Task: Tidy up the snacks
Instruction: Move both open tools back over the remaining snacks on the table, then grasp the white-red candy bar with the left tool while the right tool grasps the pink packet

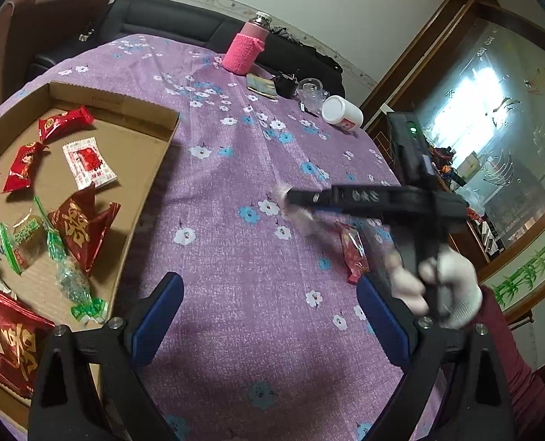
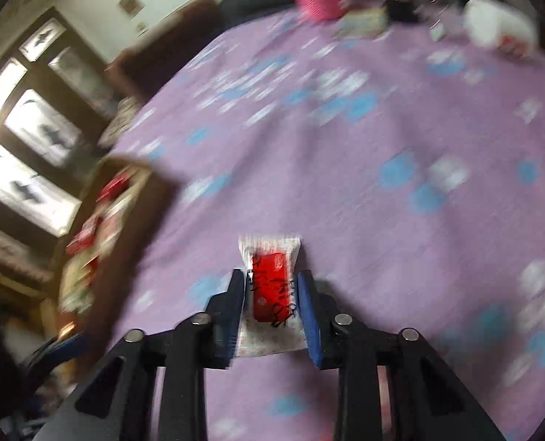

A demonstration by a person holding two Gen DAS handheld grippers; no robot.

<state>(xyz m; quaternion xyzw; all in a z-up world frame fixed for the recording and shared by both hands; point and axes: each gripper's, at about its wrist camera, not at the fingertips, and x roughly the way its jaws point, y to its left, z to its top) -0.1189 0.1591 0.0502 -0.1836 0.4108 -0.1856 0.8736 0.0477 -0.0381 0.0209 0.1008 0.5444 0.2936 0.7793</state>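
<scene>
A shallow cardboard box [image 1: 140,169] lies at the left on the purple flowered cloth and holds several red, white and green snack packets [image 1: 85,228]. My left gripper [image 1: 270,316] is open and empty, hovering over the cloth beside the box. My right gripper [image 2: 270,286] is shut on a white packet with a red label [image 2: 270,286], held above the cloth. In the left wrist view the right gripper [image 1: 290,200] shows blurred at the right, with the packet [image 1: 298,217] in its jaws. A red clear-wrapped snack [image 1: 353,253] lies on the cloth under it. The box [image 2: 99,228] is blurred at the left in the right wrist view.
At the table's far edge stand a pink sleeved bottle [image 1: 244,47], a small tin [image 1: 261,86], a glass jar [image 1: 311,92] and a white tub on its side [image 1: 342,112]. A dark sofa [image 1: 162,18] is behind. A wooden glass-door cabinet [image 1: 492,147] stands at the right.
</scene>
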